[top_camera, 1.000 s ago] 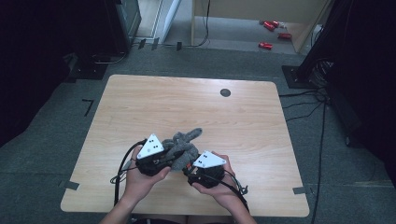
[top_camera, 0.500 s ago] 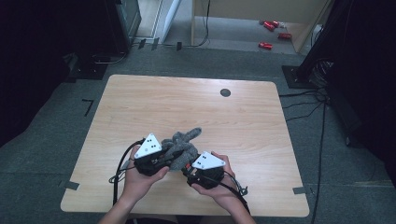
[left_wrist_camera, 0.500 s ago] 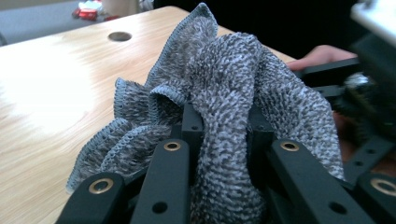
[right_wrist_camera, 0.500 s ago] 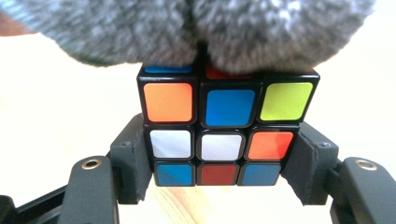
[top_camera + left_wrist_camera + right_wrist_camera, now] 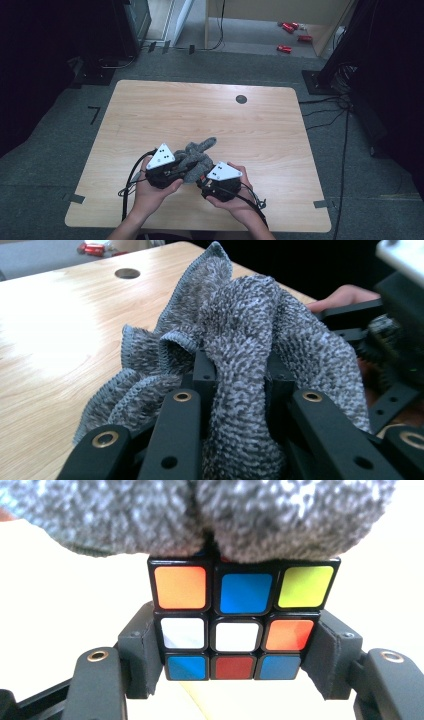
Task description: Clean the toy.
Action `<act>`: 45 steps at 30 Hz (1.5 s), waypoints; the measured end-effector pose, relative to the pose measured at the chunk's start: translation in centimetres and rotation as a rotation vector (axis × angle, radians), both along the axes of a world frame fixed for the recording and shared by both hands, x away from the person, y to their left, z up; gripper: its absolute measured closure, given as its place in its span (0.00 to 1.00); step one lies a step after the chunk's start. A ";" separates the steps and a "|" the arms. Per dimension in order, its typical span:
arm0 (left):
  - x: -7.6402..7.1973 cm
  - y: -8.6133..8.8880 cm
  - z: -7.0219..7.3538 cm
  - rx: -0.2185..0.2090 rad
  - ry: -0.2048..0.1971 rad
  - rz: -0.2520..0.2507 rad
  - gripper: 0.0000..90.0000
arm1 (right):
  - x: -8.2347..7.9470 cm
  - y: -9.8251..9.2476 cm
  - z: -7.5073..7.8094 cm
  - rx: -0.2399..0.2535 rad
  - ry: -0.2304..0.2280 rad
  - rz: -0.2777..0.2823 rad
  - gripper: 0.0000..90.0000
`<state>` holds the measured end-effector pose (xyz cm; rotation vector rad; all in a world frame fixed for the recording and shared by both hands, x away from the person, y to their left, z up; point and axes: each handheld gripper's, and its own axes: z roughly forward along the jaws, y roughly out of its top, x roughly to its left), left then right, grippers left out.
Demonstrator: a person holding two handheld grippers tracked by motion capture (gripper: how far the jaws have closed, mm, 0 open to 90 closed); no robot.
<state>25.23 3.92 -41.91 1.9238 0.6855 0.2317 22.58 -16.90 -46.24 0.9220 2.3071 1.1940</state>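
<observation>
1. Wooden table [image 5: 165, 115], light top, small round dark hole [image 5: 241, 99] near the far edge. Both hands work at the near edge, close together.
2. Left hand [image 5: 152, 192] holds the left gripper [image 5: 172, 170], white three-cornered plate on top, cable trailing off to the left. In the left gripper view its jaws pinch a fold of grey towel [image 5: 240, 390] between them.
3. Grey towel [image 5: 196, 157] is bunched between the two grippers, one corner sticking up toward the far side of the table.
4. Right hand [image 5: 235, 202] holds the right gripper [image 5: 207, 182], just right of the towel. In the right gripper view its jaws clamp a Rubik's cube [image 5: 242, 617] by both sides; facing stickers orange, blue, yellow on top, white, white, orange mid, blue, red, blue below.
5. Towel drapes over the cube's top edge, touching it.
6. Red objects [image 5: 292, 35] lie on the floor beyond the table, too small to identify.
</observation>
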 end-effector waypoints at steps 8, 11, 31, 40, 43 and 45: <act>-0.8 -1.5 -0.2 0.021 -0.018 -0.037 0.83 | -0.1 0.2 -0.3 -0.032 -0.001 -0.002 0.38; -0.1 -0.8 -0.4 0.016 0.005 0.005 0.83 | -0.1 0.1 -0.3 -0.036 -0.003 -0.004 0.38; 0.2 0.1 0.0 -0.004 0.014 0.041 0.82 | -0.2 0.3 0.0 -0.008 -0.015 0.006 0.39; 0.3 -0.1 -0.3 0.015 0.014 0.031 0.82 | -0.3 0.4 -0.2 -0.033 -0.014 0.000 0.39; 1.4 1.8 -0.2 -0.014 0.041 0.086 0.82 | -0.3 0.0 0.2 -0.003 -0.030 0.004 0.39; 2.3 3.2 -0.3 -0.090 0.089 0.076 0.83 | -0.3 -0.4 0.6 0.020 -0.042 -0.002 0.39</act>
